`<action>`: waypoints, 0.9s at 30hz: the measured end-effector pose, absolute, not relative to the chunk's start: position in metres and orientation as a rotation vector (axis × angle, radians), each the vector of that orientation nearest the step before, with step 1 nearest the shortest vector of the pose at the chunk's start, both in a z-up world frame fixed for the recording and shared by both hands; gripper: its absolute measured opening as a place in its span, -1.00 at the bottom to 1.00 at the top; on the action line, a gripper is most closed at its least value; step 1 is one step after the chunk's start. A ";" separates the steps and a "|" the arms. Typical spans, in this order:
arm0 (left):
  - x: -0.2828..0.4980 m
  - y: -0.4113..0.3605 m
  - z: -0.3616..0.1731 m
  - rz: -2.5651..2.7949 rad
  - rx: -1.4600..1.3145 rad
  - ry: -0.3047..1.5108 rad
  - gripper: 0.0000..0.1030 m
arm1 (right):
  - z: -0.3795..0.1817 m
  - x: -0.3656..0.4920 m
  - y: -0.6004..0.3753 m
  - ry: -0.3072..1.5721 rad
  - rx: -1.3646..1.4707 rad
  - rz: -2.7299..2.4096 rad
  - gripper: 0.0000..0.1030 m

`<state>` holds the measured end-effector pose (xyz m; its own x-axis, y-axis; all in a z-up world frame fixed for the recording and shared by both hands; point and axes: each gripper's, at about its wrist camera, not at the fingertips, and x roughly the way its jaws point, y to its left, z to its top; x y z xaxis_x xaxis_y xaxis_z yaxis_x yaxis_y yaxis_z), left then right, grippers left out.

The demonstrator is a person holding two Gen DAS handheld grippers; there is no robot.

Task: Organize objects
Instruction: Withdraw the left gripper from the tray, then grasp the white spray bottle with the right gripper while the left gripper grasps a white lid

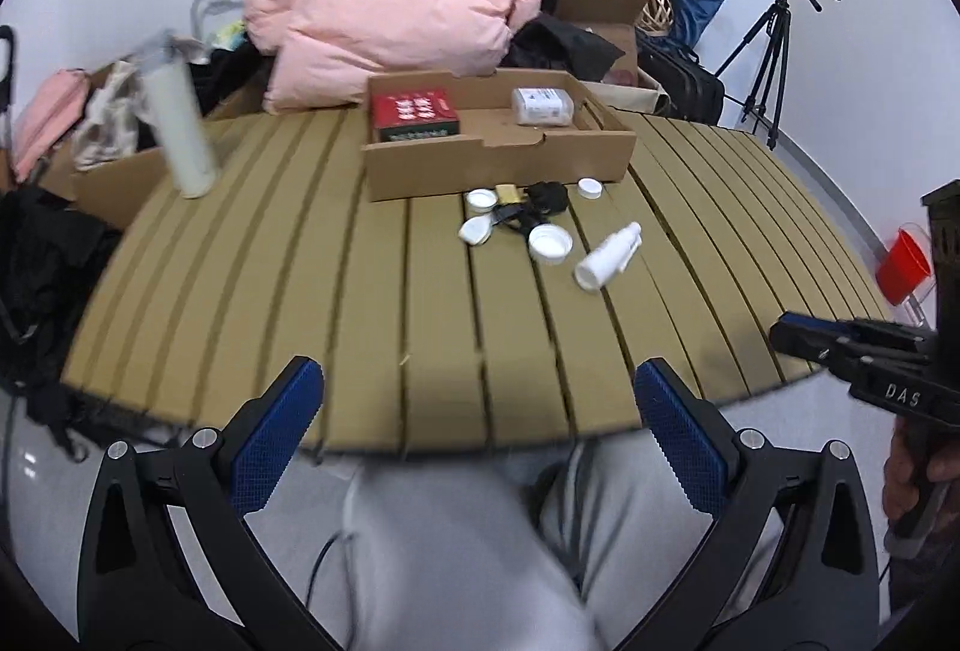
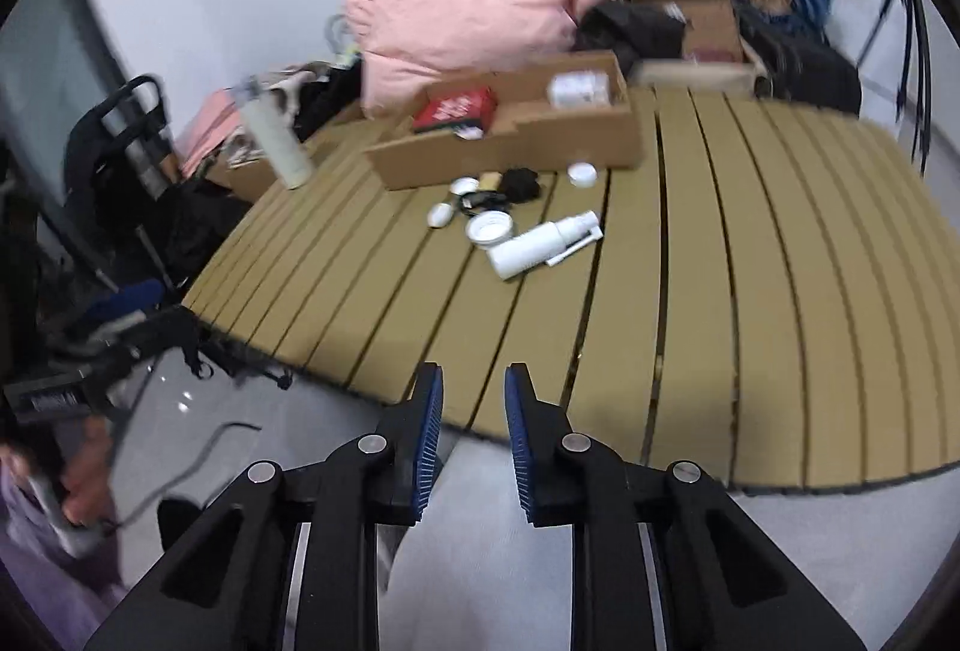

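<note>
A white spray bottle (image 2: 540,242) was seen lying on its side near the middle of the slatted surface (image 2: 780,291), just in front of a loose cluster of white caps (image 2: 491,230) and small dark items, with an open cardboard tray (image 1: 498,159) behind them holding a red box (image 1: 414,114) and a white packet (image 1: 543,105). The bottle was judged light, rigid and smooth plastic, likely to roll; it would best be taken across its cylindrical body, not by the nozzle. The caps were judged light and shallow, awkward to pinch except at the rim. The left gripper (image 1: 480,447) was held with its fingers spread wide and nothing between them; the right gripper (image 2: 474,441) was seen with its fingers drawn nearly together, empty. Both were held at the near edge, well apart from the objects. A pale tumbler (image 1: 180,129) was seen at the far left, a pink padded jacket (image 1: 372,15), boxes and bags behind, and a tripod (image 1: 774,45) by the white wall.
</note>
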<state>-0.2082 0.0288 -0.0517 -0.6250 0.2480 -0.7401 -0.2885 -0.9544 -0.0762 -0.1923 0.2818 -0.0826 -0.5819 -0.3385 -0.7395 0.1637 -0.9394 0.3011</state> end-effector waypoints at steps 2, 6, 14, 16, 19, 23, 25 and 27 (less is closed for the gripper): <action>-0.237 0.040 -0.069 2.537 -1.209 0.043 0.98 | -0.100 -0.225 0.286 -0.335 1.324 -2.531 -0.33; -0.274 0.071 -0.099 2.442 -1.214 0.023 0.96 | -0.122 -0.274 0.285 -0.303 1.366 -2.544 0.34; -0.327 0.134 -0.148 2.335 -1.281 0.033 0.14 | -0.140 -0.344 0.301 -0.270 1.398 -2.604 0.61; -0.331 0.141 -0.158 2.295 -1.288 -0.021 -0.39 | -0.144 -0.350 0.299 -0.246 1.395 -2.612 0.61; -0.321 0.151 -0.166 2.238 -1.274 -0.044 -0.43 | -0.150 -0.350 0.298 -0.234 1.393 -2.613 0.61; -0.304 0.160 -0.164 2.142 -1.249 -0.014 -0.41 | -0.161 -0.344 0.297 -0.259 1.411 -2.574 0.61; -0.299 0.151 -0.159 2.142 -1.230 -0.047 -0.39 | -0.165 -0.342 0.297 -0.284 1.415 -2.560 0.60; -0.298 0.135 -0.155 2.147 -1.233 -0.100 -0.40 | -0.167 -0.342 0.294 -0.287 1.417 -2.549 0.44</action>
